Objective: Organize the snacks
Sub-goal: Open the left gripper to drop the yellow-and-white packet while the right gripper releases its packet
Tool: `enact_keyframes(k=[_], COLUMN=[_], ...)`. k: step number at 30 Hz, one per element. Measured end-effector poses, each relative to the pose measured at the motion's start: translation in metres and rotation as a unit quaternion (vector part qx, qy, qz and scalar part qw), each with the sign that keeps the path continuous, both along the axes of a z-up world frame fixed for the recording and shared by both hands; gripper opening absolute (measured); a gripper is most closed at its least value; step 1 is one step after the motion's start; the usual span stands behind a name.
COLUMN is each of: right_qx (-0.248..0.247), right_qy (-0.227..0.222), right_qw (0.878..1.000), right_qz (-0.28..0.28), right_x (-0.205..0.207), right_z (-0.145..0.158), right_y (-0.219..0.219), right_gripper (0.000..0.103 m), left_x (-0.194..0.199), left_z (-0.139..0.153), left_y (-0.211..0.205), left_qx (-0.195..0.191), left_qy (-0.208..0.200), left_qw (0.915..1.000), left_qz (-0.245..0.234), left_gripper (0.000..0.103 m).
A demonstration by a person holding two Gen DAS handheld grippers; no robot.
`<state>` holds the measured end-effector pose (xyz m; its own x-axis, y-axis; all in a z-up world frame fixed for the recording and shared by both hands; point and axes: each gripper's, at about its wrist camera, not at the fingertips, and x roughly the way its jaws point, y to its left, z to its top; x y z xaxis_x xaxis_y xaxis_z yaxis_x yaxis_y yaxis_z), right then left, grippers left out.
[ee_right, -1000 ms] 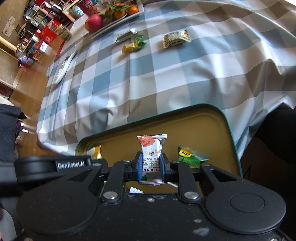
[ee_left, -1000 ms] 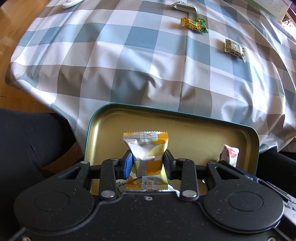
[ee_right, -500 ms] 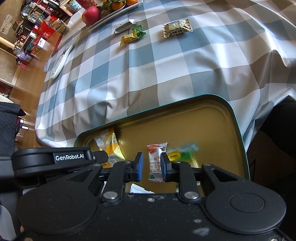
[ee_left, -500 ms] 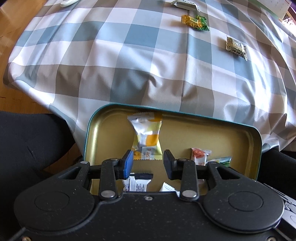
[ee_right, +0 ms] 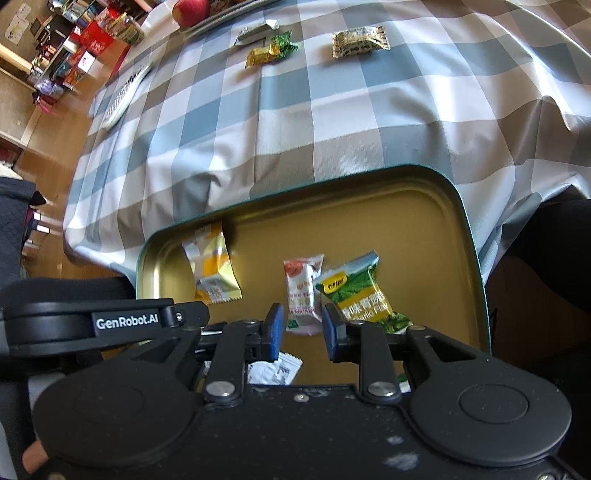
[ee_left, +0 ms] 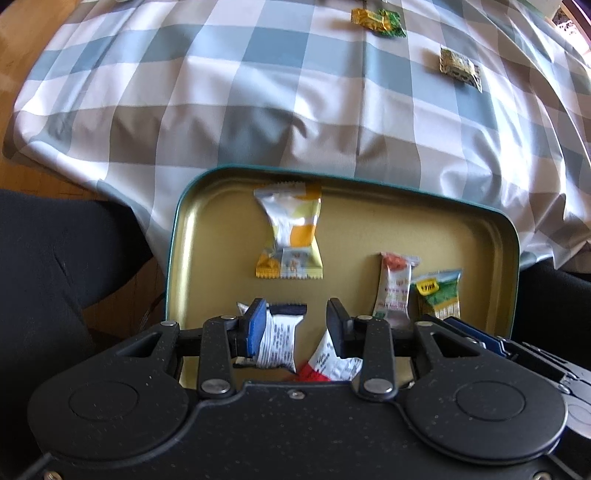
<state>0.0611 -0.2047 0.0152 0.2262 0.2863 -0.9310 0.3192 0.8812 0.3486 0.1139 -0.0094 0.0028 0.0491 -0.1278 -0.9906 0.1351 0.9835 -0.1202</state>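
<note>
1. Fingers of the left gripper (ee_left: 295,323) are seen parted over the tin (ee_left: 173,258), nothing pinched; a white-and-black packet (ee_left: 279,343) lies on the tin floor below, just beside the left pad.
2. Fingers of the right gripper (ee_right: 300,332) are opening, and the red-and-white packet (ee_right: 303,291) lies free on the tin floor beyond the tips, not pressed by either pad.
3. Left to right in the tin: yellow-and-silver packet (ee_left: 290,236) near the far wall, red-and-white packet, green packet (ee_left: 437,293) touching it.
4. Snacks not yet collected are seen on the checked tablecloth (ee_left: 258,92), well apart from the tin: gold-and-green candy (ee_left: 376,20), patterned packet (ee_left: 460,68).
5. Risk: the tin appears to rest on a lap at the table's edge, so it could be tipped by a downward push from either gripper and the packets spilled.
6. Risk: a packet edge could be snagged by a pad on lift-off and dragged out.
</note>
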Motion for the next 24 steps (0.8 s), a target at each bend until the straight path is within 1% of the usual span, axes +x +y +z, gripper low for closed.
enact_keyframes(k=[10, 14, 17, 21, 24], right_qx=[0.004, 0.006, 0.004, 0.018, 0.016], right_qy=[0.042, 0.069, 0.087, 0.111, 0.123], right_qw=[0.999, 0.997, 0.995, 0.992, 0.99], right_qz=[0.025, 0.039, 0.051, 0.059, 0.068], right_x=[-0.015, -0.02, -0.021, -0.02, -0.016], right_z=[-0.008, -0.013, -0.016, -0.016, -0.011], right_y=[0.002, 0.005, 0.006, 0.003, 0.003], right_gripper=[0.027, 0.027, 0.027, 0.028, 0.03], left_x=[-0.021, -0.024, -0.026, -0.025, -0.022], left_z=[0.003, 0.003, 0.003, 0.002, 0.002], left_y=[-0.001, 0.0, -0.001, -0.001, -0.002], left_qx=[0.001, -0.004, 0.003, 0.004, 0.007], left_qy=[0.01, 0.023, 0.03, 0.058, 0.082], left_qw=[0.9996, 0.9992, 0.9989, 0.9974, 0.9956], left_qz=[-0.027, -0.033, -0.037, -0.041, -0.047], left_gripper=[0.045, 0.045, 0.045, 0.045, 0.045])
